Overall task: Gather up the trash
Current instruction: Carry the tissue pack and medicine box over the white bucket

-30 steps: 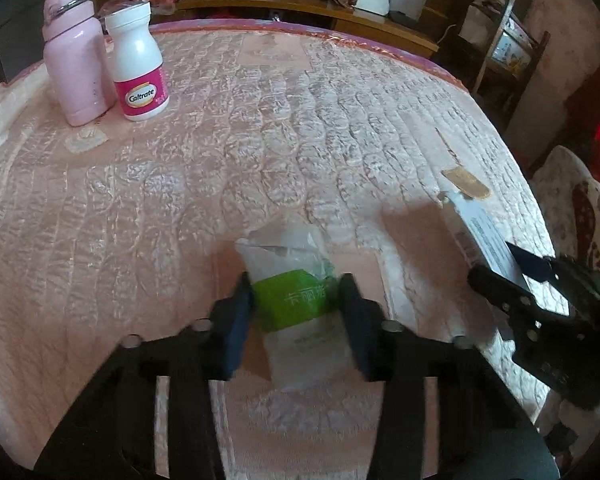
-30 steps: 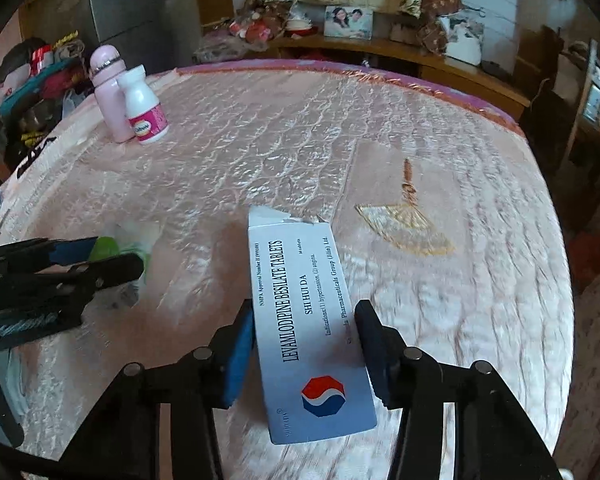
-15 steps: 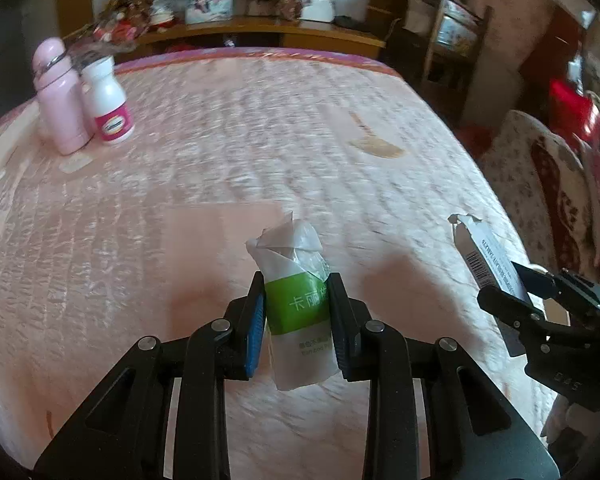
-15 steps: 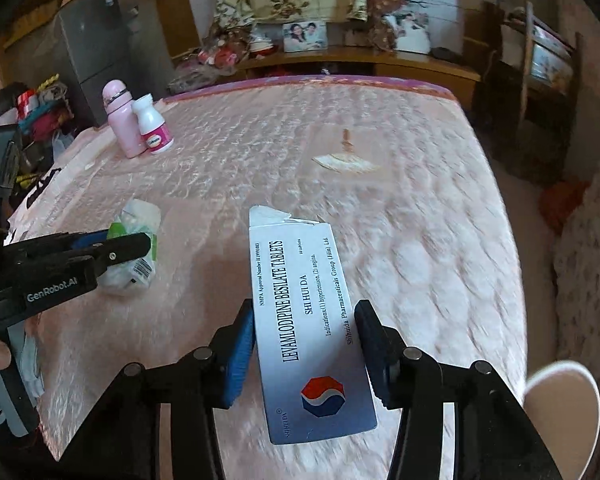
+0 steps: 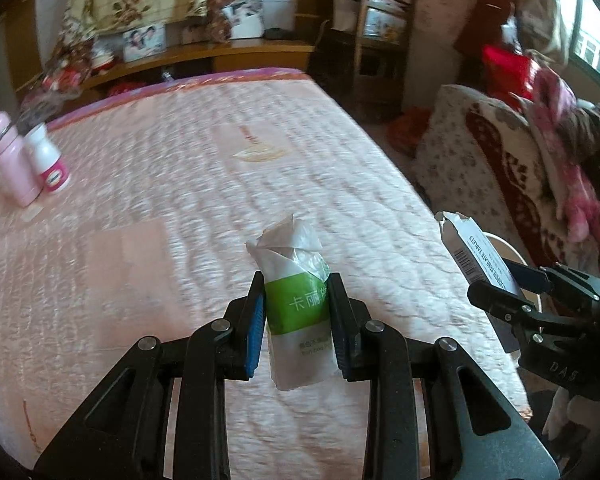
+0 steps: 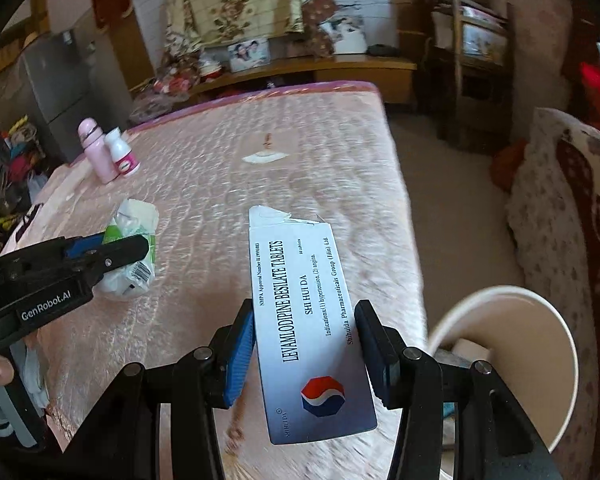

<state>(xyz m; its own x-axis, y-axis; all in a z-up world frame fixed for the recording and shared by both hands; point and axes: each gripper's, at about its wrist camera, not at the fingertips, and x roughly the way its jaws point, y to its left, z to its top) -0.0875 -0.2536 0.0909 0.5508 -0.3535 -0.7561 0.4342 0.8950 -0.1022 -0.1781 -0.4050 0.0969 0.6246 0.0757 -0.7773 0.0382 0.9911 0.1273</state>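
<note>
My left gripper (image 5: 296, 304) is shut on a white tissue pack with a green label (image 5: 298, 312) and holds it above the pink mattress (image 5: 180, 208). It also shows in the right wrist view (image 6: 130, 250), at the left. My right gripper (image 6: 306, 340) is shut on a white tablet box (image 6: 308, 320) with a torn top flap, held near the mattress's right edge. In the left wrist view the box (image 5: 476, 252) shows at the right. A white bin (image 6: 512, 360) stands on the floor beside the bed, just right of the right gripper.
A pink flask (image 5: 10, 164) and a white pill bottle (image 5: 50, 160) stand at the mattress's far left. A patterned chair (image 5: 500, 168) stands right of the bed. A wooden shelf (image 6: 320, 68) with photos runs behind.
Both grippers have lifted and swung right with their items. The left gripper closed on the tissue pack and raised it off the mattress. The white bin has come into the right wrist view.
</note>
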